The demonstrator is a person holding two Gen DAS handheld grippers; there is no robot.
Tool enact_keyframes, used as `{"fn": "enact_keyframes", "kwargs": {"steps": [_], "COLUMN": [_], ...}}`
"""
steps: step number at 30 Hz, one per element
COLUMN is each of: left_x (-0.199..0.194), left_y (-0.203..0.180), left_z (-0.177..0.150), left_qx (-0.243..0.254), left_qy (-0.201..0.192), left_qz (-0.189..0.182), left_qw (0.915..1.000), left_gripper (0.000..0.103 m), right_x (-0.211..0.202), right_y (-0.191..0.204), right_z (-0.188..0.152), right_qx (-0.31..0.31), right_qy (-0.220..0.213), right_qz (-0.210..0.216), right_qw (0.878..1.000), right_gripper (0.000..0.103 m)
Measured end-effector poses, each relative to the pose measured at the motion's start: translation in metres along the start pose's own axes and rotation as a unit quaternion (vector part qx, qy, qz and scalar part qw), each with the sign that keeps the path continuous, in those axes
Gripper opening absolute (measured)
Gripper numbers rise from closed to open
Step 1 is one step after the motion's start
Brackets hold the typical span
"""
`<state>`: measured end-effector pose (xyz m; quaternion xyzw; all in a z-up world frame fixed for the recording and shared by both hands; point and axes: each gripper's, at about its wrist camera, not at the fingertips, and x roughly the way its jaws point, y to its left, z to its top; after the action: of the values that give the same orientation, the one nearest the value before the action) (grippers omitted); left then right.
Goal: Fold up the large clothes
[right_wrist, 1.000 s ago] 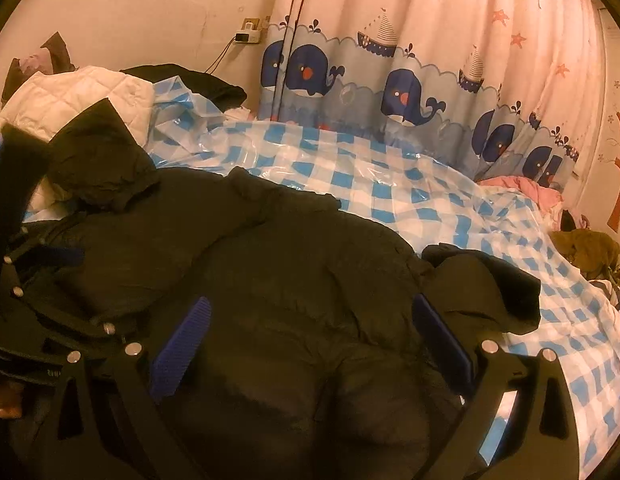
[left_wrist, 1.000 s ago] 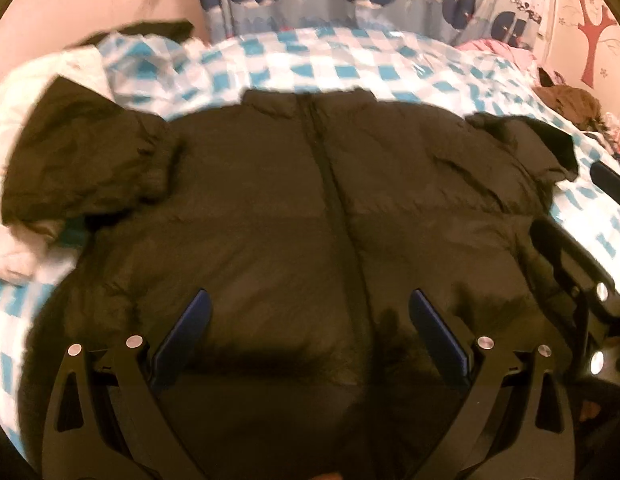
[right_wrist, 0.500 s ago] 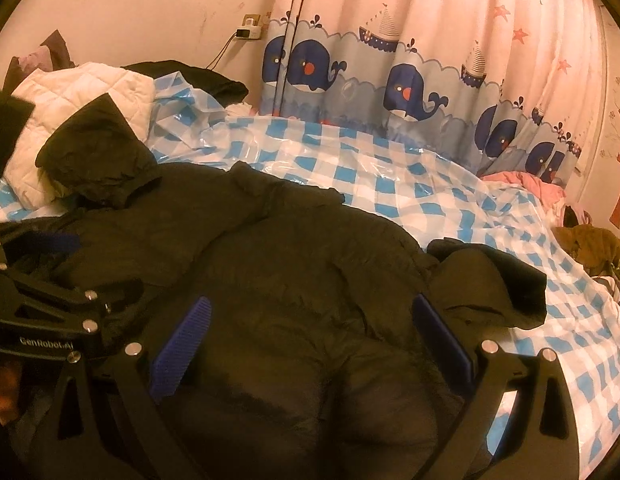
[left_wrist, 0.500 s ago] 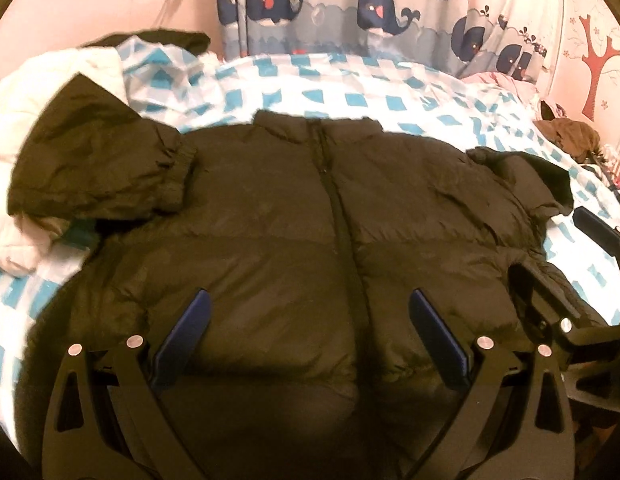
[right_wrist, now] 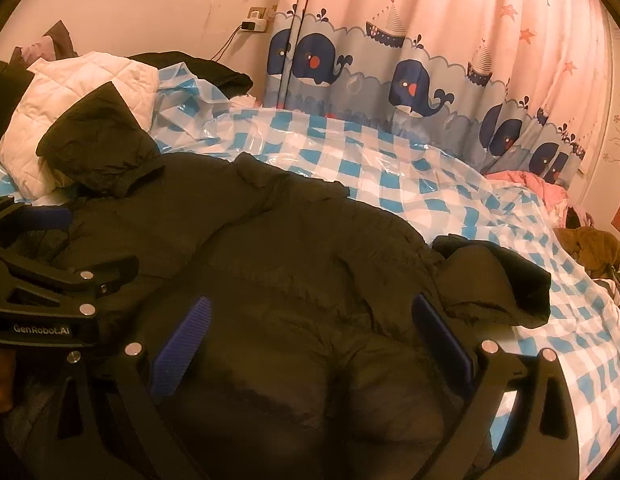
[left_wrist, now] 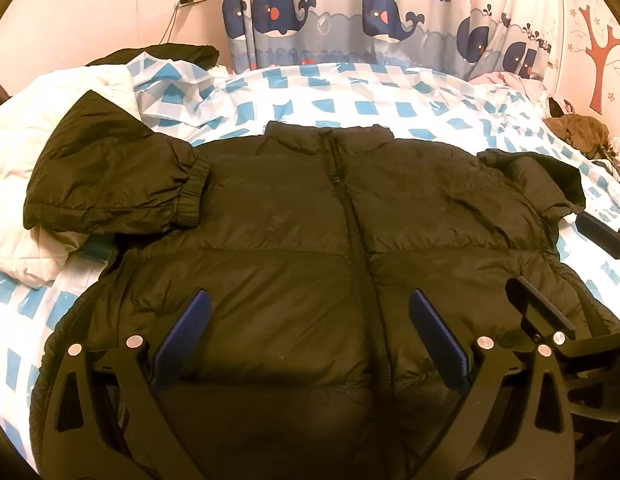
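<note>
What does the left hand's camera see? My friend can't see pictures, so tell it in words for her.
A black puffer jacket lies zipped and front-up on a blue-and-white checked bed cover. The open left gripper hovers above its lower half. A whale curtain hangs behind.

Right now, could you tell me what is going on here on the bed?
A person holds a two-finger tool in each hand over a black puffer jacket spread front-up, zipped, on the blue checked sheet. The left tool and right tool are both open and grip nothing. Both sleeves are bunched near the shoulders; folding has not visibly begun.
</note>
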<state>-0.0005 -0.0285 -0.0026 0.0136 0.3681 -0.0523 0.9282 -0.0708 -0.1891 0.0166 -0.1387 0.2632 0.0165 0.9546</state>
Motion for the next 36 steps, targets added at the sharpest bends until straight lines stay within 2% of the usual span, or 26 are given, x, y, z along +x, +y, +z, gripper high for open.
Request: {"fn": "enact_keyframes", "kwargs": {"steps": [9, 12, 13, 15, 16, 18, 20, 22, 23, 24, 25, 27, 28, 29, 31, 32, 34, 36], "left_x": [0.0, 0.0, 0.0, 0.002, 0.003, 0.006, 0.008, 0.011, 0.011, 0.013, 0.016, 0.021, 0.022, 0.023, 0.027, 0.028, 0.029, 0.031], "left_y": [0.0, -0.001, -0.001, 0.002, 0.005, 0.011, 0.015, 0.017, 0.017, 0.017, 0.015, 0.015, 0.015, 0.015, 0.018, 0.017, 0.017, 0.014], "left_z": [0.0, -0.001, -0.001, -0.002, -0.003, -0.004, -0.006, -0.005, -0.006, -0.007, -0.003, -0.003, -0.003, -0.003, -0.003, -0.003, -0.004, -0.004], "left_qx": [0.001, 0.001, 0.001, -0.005, -0.01, -0.02, -0.028, -0.028, -0.025, -0.022, -0.021, -0.018, -0.018, -0.019, -0.023, -0.023, -0.022, -0.017], "left_qy": [0.0, 0.001, 0.001, 0.003, 0.006, 0.014, 0.019, 0.022, 0.023, 0.025, 0.029, 0.036, 0.039, 0.041, 0.047, 0.05, 0.053, 0.056], "left_qz": [0.0, 0.0, 0.001, 0.002, 0.002, -0.002, -0.005, -0.006, -0.005, -0.004, -0.004, -0.004, -0.003, -0.002, -0.004, -0.006, -0.006, -0.005], "left_qw": [1.0, 1.0, 1.0, 1.0, 0.9999, 0.9997, 0.9994, 0.9994, 0.9994, 0.9994, 0.9993, 0.9992, 0.9991, 0.999, 0.9986, 0.9985, 0.9983, 0.9983], "left_gripper": [0.095, 0.095, 0.095, 0.095, 0.095, 0.095, 0.095, 0.095, 0.095, 0.095, 0.095, 0.095, 0.095, 0.095, 0.095, 0.095, 0.095, 0.095], "right_x": [0.0, -0.008, -0.014, -0.035, -0.042, -0.04, -0.022, 0.003, 0.021, 0.033, 0.044, 0.048, 0.044, 0.04, 0.045, 0.055, 0.083, 0.11], "right_y": [0.0, -0.007, -0.015, -0.052, -0.086, -0.146, -0.222, -0.28, -0.309, -0.327, -0.342, -0.353, -0.356, -0.356, -0.354, -0.346, -0.335, -0.327], "right_z": [-0.002, 0.002, 0.007, 0.019, 0.024, 0.027, 0.023, 0.01, -0.005, -0.02, -0.039, -0.054, -0.055, -0.051, -0.032, -0.02, -0.004, 0.009], "right_qx": [-0.001, 0.007, 0.012, 0.028, 0.051, 0.102, 0.177, 0.258, 0.32, 0.37, 0.419, 0.448, 0.448, 0.427, 0.36, 0.299, 0.223, 0.164], "right_qy": [0.002, 0.002, -0.005, -0.039, -0.05, -0.035, 0.009, 0.064, 0.105, 0.12, 0.133, 0.124, 0.109, 0.094, 0.107, 0.127, 0.169, 0.192], "right_qz": [0.001, 0.017, 0.021, -0.017, -0.049, -0.054, -0.04, -0.008, 0.035, 0.077, 0.1, 0.098, 0.074, 0.045, -0.016, -0.054, -0.066, -0.082], "right_qw": [1.0, 1.0, 1.0, 0.999, 0.996, 0.993, 0.983, 0.964, 0.941, 0.918, 0.893, 0.88, 0.884, 0.898, 0.927, 0.944, 0.958, 0.964], "right_gripper": [0.097, 0.096, 0.096, 0.096, 0.096, 0.097, 0.097, 0.097, 0.097, 0.097, 0.097, 0.097, 0.097, 0.097, 0.096, 0.096, 0.096, 0.096]}}
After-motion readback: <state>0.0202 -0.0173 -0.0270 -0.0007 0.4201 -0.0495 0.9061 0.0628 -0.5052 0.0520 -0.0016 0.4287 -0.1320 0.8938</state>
